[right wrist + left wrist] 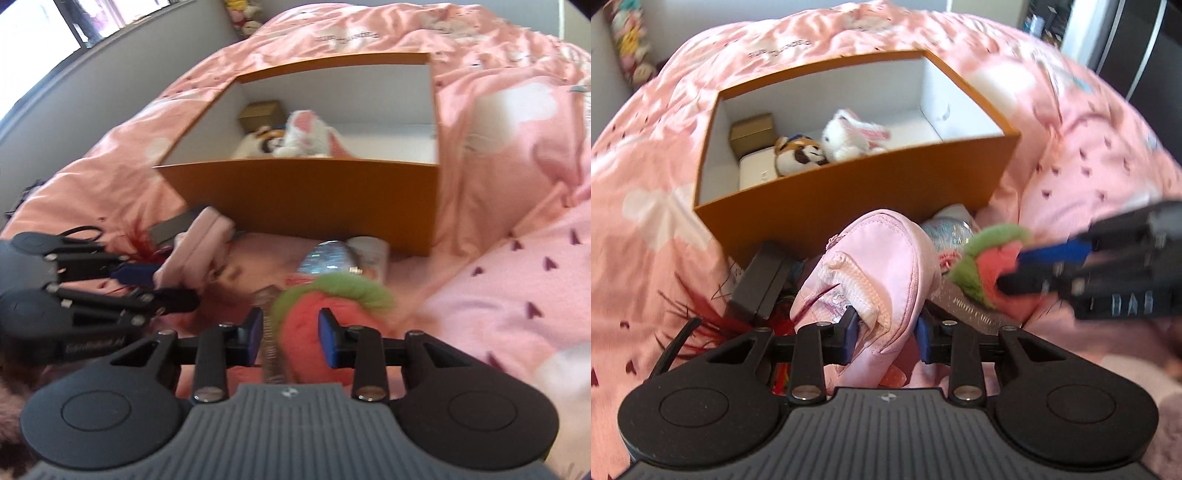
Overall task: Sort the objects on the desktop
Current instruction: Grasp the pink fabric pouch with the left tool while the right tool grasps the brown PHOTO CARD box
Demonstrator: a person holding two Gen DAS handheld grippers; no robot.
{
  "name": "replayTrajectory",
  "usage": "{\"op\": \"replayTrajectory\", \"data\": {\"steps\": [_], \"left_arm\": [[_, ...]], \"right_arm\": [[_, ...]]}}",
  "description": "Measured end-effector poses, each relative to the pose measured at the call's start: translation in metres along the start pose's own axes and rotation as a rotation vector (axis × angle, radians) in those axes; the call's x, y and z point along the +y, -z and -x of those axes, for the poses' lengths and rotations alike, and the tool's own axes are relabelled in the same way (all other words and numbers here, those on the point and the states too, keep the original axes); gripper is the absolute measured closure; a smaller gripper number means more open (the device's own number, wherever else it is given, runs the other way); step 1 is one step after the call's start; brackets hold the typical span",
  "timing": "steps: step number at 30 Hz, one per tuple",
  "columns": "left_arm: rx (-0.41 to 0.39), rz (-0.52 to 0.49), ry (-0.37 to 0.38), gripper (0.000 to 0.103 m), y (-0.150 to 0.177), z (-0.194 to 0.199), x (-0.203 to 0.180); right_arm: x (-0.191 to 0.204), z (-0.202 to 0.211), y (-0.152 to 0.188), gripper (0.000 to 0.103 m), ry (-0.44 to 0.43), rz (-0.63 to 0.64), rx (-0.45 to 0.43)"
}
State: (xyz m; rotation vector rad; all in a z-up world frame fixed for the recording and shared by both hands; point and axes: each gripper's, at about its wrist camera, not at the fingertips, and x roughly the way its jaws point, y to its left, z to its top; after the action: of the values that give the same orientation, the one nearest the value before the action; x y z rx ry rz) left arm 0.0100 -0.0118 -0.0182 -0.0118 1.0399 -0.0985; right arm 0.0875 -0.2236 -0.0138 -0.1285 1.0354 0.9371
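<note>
- The left gripper (885, 336), at the lower centre of the left wrist view, has its blue pads pressed on the near end of a pink zip pouch (875, 269), which stretches up the frame towards the box.
- The right gripper (291, 338), at the lower centre of the right wrist view, is clamped on a plush strawberry (314, 314) with a green fuzzy top; the right pad sinks into the red plush.
- In the left wrist view the right gripper comes in from the right edge, with the strawberry at its fingertips just beside the pouch.
- An orange box (849, 199) with white inner walls sits open in the upper middle of both views, on a pink printed bedcover (1089, 155).
- Inside the box, towards its left end, lie a white plush rabbit (853, 134), a brown and white plush dog (798, 153), a small gold box (753, 133) and a white box (755, 171).
- Between the orange box and the grippers lie a black case (762, 284), red feathers (698, 314), a shiny glittery item (327, 256) and a printed card (975, 310), too blurred to read.
</note>
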Motion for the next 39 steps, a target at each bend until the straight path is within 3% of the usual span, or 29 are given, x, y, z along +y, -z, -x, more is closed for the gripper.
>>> {"op": "replayTrajectory", "data": {"steps": [3,8,13,18,23,28,35,39], "left_arm": [[-0.019,0.056,0.042,0.068,-0.005,0.011,0.012],[-0.059,0.098,0.073,0.068,-0.012,0.025,0.022],[-0.077,0.117,0.071,0.068,-0.015,0.031,0.026],[-0.092,0.127,0.062,0.068,-0.017,0.036,0.030],[-0.088,0.133,0.052,0.068,-0.017,0.035,0.032],[-0.096,0.128,0.053,0.068,-0.018,0.038,0.033],[-0.104,0.133,0.052,0.068,-0.019,0.042,0.035],[-0.114,0.131,0.057,0.068,-0.022,0.046,0.035]], "right_arm": [[0.018,-0.012,-0.002,0.069,-0.025,0.087,0.054],[0.029,-0.036,-0.001,0.069,0.029,0.135,0.143],[0.028,-0.043,0.000,0.070,0.151,0.166,0.145],[0.027,-0.056,-0.003,0.066,0.087,0.182,0.202],[0.022,-0.068,-0.005,0.063,0.093,0.168,0.241],[0.016,-0.048,-0.003,0.077,0.094,0.123,0.206],[0.017,-0.003,-0.015,0.079,0.070,0.125,0.098],[0.014,0.023,-0.029,0.080,-0.014,0.081,0.030]]}}
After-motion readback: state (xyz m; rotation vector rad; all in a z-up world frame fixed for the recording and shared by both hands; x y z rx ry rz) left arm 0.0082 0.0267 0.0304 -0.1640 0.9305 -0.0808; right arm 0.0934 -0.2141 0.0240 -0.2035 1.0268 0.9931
